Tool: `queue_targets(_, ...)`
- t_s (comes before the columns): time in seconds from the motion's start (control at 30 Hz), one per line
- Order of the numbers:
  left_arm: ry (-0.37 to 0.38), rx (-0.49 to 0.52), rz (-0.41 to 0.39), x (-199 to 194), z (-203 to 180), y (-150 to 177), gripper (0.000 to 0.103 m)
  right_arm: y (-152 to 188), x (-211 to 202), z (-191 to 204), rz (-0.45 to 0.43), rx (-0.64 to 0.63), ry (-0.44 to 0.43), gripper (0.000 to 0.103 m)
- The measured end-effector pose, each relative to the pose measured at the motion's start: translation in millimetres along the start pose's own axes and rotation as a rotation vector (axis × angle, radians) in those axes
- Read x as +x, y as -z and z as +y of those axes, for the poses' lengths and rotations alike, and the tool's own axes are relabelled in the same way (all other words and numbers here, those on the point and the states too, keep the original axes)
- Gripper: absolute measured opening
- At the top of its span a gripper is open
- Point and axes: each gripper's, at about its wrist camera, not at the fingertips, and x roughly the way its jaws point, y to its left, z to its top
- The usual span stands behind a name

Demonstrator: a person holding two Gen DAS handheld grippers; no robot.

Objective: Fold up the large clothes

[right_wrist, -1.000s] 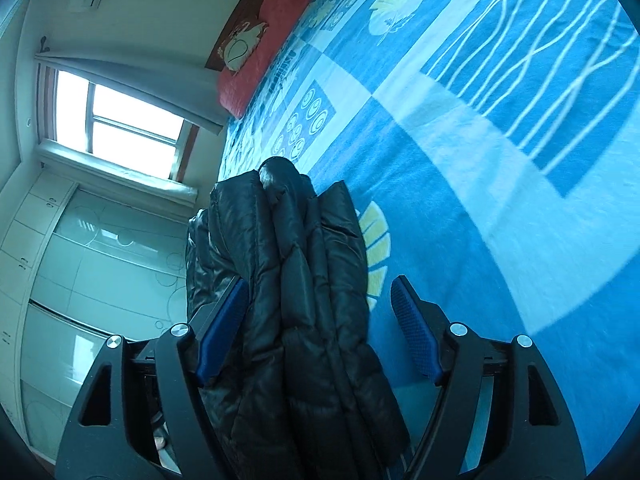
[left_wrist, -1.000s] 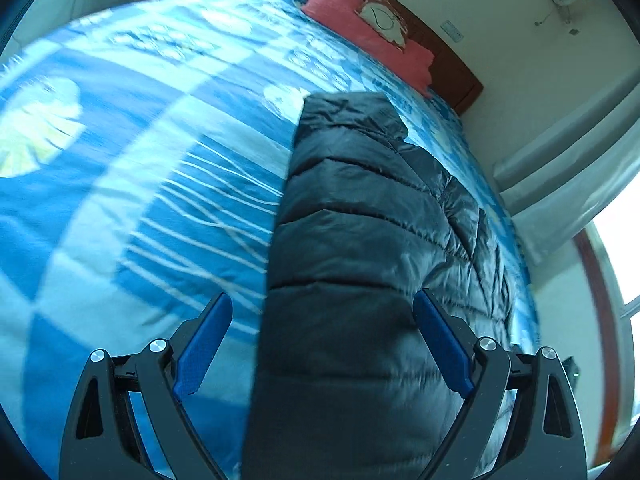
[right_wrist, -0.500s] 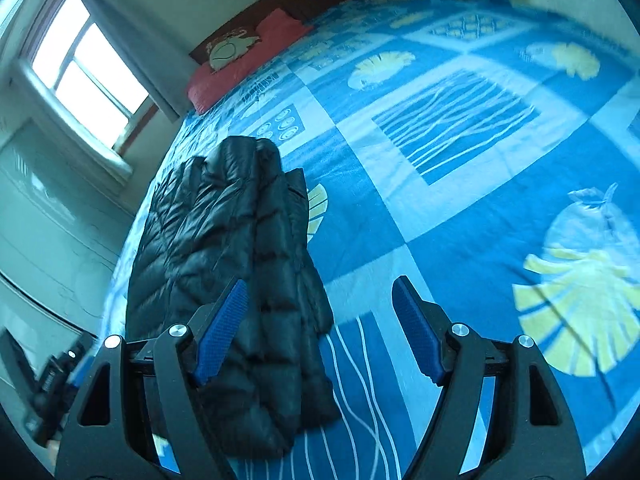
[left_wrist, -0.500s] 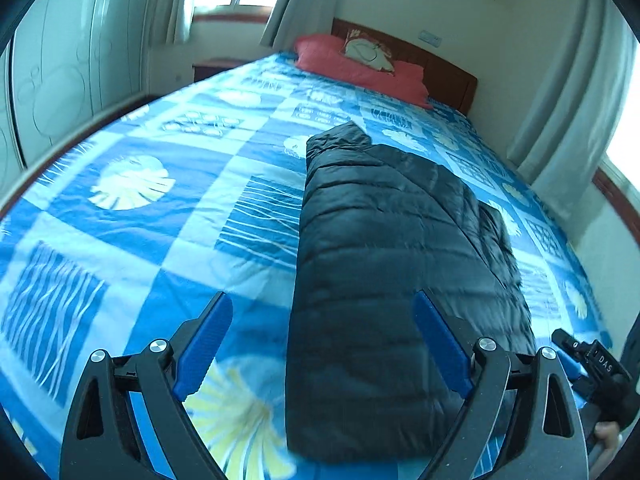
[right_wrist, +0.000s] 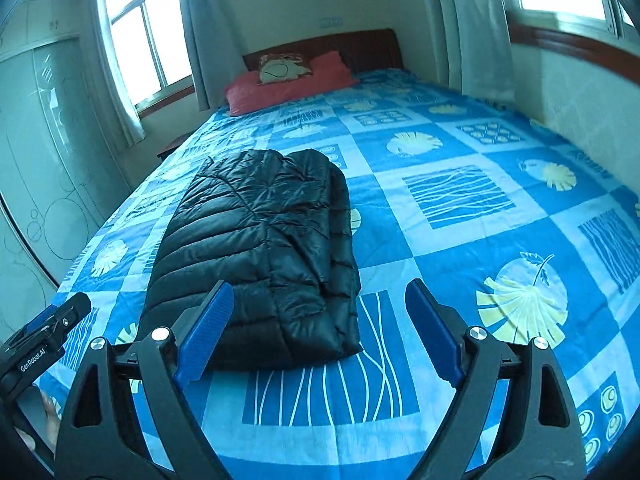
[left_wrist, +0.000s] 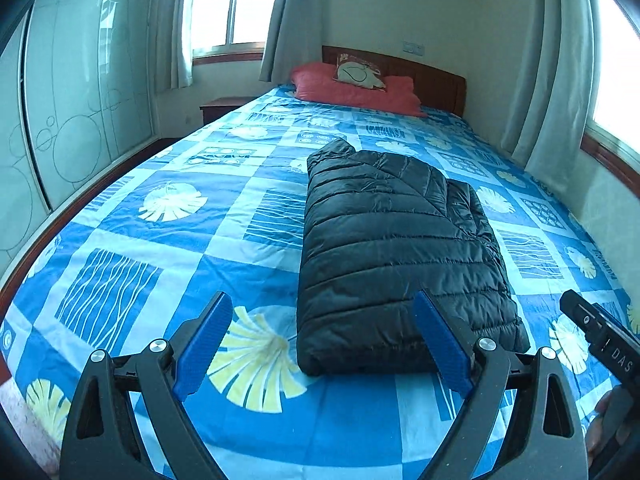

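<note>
One garment: black quilted jacket (left_wrist: 396, 252), folded lengthwise into a long narrow bundle, lying flat.
Location: on the bed (left_wrist: 168, 264), nearer the foot edge than the headboard, its long axis running from foot toward the red pillow (left_wrist: 352, 88); the short near end lies just short of the foot edge.
Surface: blue patterned bedspread, smooth around the bundle.
Left gripper (left_wrist: 320, 344): jaws spread wide, holding nothing, raised above the foot edge and clear of the jacket.
Right gripper (right_wrist: 316, 332): jaws equally wide, empty, also raised and not touching the fabric.
Stage, as judged: lengthwise folds look done; a crosswise fold, near end over toward the collar, appears to be what is left, if anything.
Method advised: bring each tool down to one near corner of the bundle, pinch through all layers together, lift both corners level and carry them forward at an even pace.
Risk: puffy, slippery padding may spring open or slide sideways; a grip on the top layer alone would peel the stack apart.
</note>
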Motion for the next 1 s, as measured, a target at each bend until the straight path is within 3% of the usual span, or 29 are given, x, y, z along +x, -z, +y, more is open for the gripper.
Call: queue_targets(1.0, 0.007, 0.046, 0.025, -12.5, -21.1, 18.1, 0.09, 15.2, -13.0, 32.2, -0.004, -0.115, 0.017, 0.088)
